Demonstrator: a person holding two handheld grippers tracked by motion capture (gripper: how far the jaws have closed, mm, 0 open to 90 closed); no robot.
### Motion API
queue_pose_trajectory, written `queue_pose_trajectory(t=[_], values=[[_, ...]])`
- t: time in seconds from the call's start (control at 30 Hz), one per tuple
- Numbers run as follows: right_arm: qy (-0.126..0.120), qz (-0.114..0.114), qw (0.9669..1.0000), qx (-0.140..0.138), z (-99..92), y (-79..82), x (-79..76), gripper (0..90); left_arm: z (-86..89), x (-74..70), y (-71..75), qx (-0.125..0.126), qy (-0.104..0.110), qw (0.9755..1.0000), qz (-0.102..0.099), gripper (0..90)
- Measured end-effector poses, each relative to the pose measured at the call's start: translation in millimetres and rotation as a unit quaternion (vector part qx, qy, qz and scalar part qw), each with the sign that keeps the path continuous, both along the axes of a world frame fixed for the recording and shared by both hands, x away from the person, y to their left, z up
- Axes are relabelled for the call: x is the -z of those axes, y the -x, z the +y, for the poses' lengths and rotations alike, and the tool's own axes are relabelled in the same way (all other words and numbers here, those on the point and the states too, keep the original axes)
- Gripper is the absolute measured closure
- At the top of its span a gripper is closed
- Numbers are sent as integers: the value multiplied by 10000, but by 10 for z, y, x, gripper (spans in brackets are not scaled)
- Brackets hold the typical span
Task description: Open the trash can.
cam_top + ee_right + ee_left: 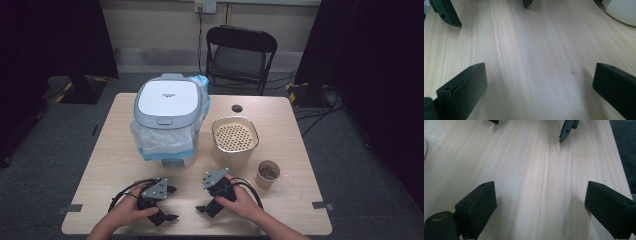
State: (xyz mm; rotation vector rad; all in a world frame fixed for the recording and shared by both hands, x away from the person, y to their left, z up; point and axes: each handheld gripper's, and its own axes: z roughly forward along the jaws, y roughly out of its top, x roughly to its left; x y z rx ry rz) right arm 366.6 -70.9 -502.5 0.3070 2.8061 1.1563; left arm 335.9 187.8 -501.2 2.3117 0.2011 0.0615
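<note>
The left gripper (169, 204) and the right gripper (206, 192) rest low on the tabletop (110, 150), each held in a hand, pointing toward one another. Both have their fingers (477, 206) spread wide with nothing but bare wood between them. In the left gripper view the far tips of the right gripper (531, 127) are cut off by the top edge; in the right gripper view the tips of the left gripper (486, 10) are cropped the same way, and a white curved body (621, 11) beyond the fingers is cut off at the corner.

Past the left fingers stands a white bin (167, 117) with a closed grey-edged lid and a pale blue bag (160, 145) hanging out around it, which hides most of its wall. Past the right fingers is a tan pot (235, 142) with a holed insert, and beside that a small paper cup (267, 174) whose contents are hard to make out. Nothing lies between the fingers and these things. A black folding chair (241, 52) stands beyond the far edge.
</note>
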Motion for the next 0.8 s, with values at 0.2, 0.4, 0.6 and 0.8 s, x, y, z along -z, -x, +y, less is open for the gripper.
queue_pose_trajectory(t=[0.2, 0.4, 0.6, 0.8], values=[[-1, 3, 10000, -6, 0, 0, 0, 0, -2, 3, -1, -25, -5, 10000, 17, 96], [0, -2, 10000, -22, -3, -3, 0, 0, -10, 5, -3, -95, -58, 9999, 15, 62], [0, 2, 10000, -20, -3, -3, 0, 0, 11, -7, -6, -312, 87, 9993, 189, 125], [-1, -5, 10000, -26, -3, -4, 0, 0, 95, -66, -24, -431, 129, 9976, 523, 163]])
